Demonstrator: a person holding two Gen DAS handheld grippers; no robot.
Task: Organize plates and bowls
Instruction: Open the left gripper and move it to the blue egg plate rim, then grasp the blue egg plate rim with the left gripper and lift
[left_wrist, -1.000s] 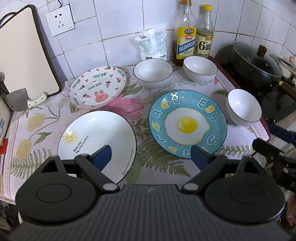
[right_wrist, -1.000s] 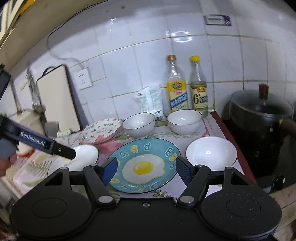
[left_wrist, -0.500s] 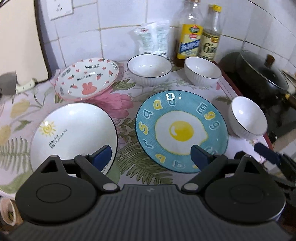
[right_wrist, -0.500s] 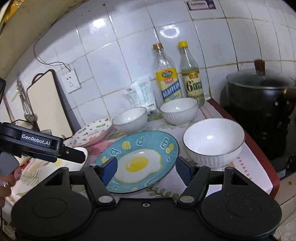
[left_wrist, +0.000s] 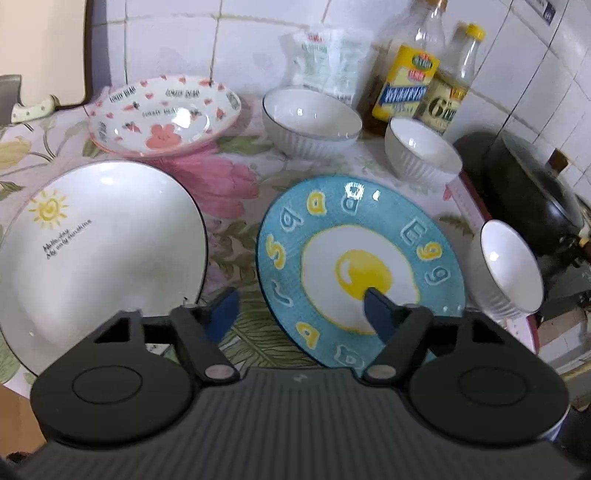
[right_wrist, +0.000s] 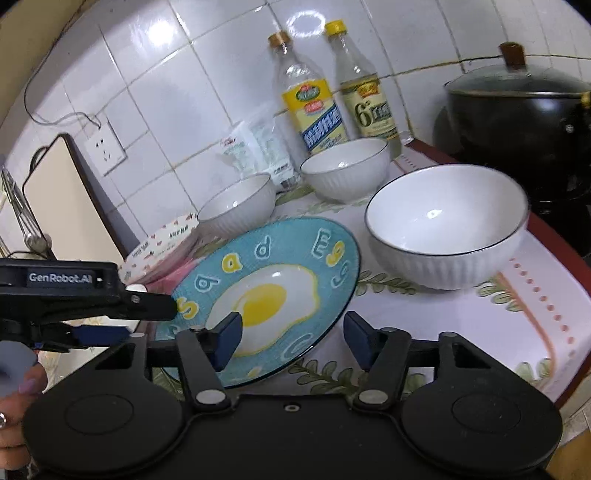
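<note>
Blue egg plate (left_wrist: 360, 269) rim between both grippers' parted, just-narrowing fingers (left_wrist: 380, 314), nothing gripped.

Bright overhead light glared off the tiles (right_wrist: 303, 22) and bowls (right_wrist: 434, 213); motion blur smeared the bottles' (left_wrist: 408, 86) labels, and edges bowed hard.

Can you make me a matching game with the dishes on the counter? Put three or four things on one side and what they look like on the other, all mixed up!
Things:
1. blue plate
2. big white plate
3. pink plate
4. bowl nearest the black pot

What it looks like:
A. a little yellow sun
B. plain white inside, ribbed outside
C. a fried egg with letters around it
D. hearts and a bunny

Pairs: 1-C, 2-A, 3-D, 4-B
</note>
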